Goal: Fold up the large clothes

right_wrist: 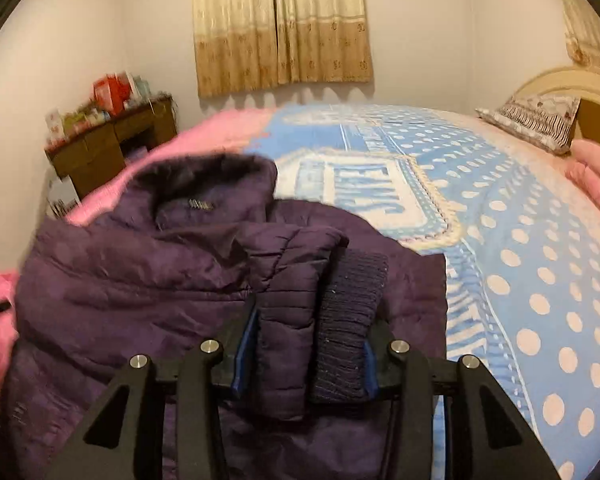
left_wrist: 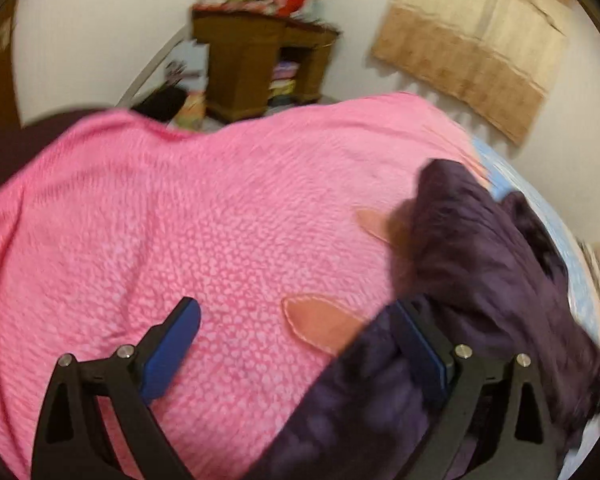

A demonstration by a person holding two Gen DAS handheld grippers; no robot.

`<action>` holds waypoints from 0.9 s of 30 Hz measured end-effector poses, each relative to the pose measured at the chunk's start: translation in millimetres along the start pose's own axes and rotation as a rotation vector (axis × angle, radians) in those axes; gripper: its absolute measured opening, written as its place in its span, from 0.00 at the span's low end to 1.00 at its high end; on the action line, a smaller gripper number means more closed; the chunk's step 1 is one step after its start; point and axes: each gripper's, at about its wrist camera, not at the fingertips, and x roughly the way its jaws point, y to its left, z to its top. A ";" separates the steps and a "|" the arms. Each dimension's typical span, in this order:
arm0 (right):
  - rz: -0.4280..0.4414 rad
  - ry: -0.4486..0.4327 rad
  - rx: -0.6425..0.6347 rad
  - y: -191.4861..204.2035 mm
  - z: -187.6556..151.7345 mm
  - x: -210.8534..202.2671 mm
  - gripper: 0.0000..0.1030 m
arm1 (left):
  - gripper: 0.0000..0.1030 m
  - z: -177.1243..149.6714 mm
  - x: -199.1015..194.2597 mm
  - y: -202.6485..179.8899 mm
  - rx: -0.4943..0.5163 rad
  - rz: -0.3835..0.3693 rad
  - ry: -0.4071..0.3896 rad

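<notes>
R hand-held gripper [right_wrist: 306,354] clamps purple puffer jacket [right_wrist: 140,280] by its sleeve w/ knit cuff [right_wrist: 350,320], jaws narrow. L hand-held gripper [left_wrist: 300,344] gapes wide over pink blanket [left_wrist: 180,220], one finger against jacket. Jacket lies on bed [right_wrist: 520,260].

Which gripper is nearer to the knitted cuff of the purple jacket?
Right. The right gripper has the cuff between its fingers. The left gripper is open over the pink blanket, at the jacket's edge.
</notes>
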 end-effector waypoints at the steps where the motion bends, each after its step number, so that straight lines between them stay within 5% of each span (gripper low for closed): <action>1: 0.009 0.003 0.021 -3.1 4.5 -2.6 0.43 | 0.95 -5.1 -5.2 -4.3 0.055 -0.002 -0.007; 4: 0.037 -0.003 0.046 -7.3 10.5 -7.7 0.43 | 0.95 -25.3 -13.8 -18.5 0.237 -0.028 -0.003; 8: 0.045 -0.049 0.044 -0.3 33.6 -18.3 0.43 | 0.95 -31.3 -4.0 -40.9 0.327 -0.089 0.035; 11: 0.039 -0.102 0.030 5.8 56.3 -32.9 0.43 | 0.96 -21.1 19.4 -63.2 0.383 0.002 0.048; 15: 0.065 -0.136 0.059 2.4 70.5 -46.5 0.43 | 0.97 -0.1 52.0 -57.9 0.278 0.113 0.066; 17: 0.075 -0.118 0.073 -0.1 65.9 -41.9 0.43 | 0.97 11.5 62.3 -42.8 0.181 0.101 0.078; 19: 0.095 -0.057 0.093 -1.6 51.3 -23.2 0.43 | 0.96 26.0 68.2 -24.7 0.073 0.117 0.074; 22: 0.111 0.076 0.103 2.7 17.4 19.4 0.43 | 0.96 31.4 72.4 5.1 -0.074 0.044 0.093; 24: 0.083 0.159 0.073 7.8 -6.3 49.6 0.50 | 0.97 27.9 77.9 9.1 -0.064 0.055 0.087; 27: 0.056 0.138 0.032 13.6 -19.5 59.5 0.55 | 0.97 22.1 71.3 9.6 -0.034 0.062 0.074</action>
